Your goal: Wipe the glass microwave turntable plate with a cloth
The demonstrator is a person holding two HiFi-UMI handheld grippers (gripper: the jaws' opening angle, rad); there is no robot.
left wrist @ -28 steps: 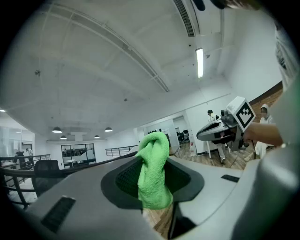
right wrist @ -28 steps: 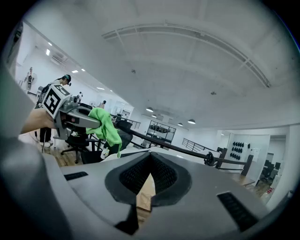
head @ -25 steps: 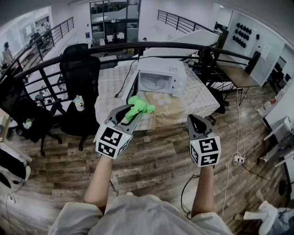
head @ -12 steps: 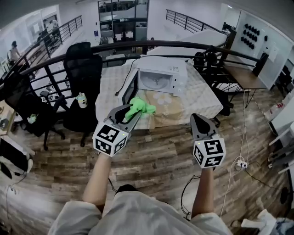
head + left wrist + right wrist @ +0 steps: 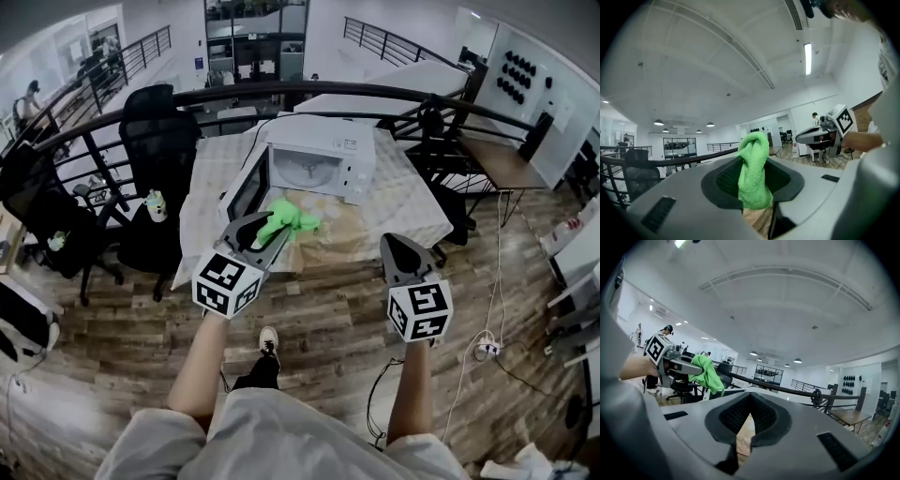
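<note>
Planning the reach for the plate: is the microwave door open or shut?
Open: the microwave door stands swung out to the left, baring the cavity.

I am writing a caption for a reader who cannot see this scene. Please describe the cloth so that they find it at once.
Look for the open white microwave on the table by the black railing. Before it, nearer the person, the left gripper holds a bunched cloth between its jaws. It is the only bright green thing there.
</note>
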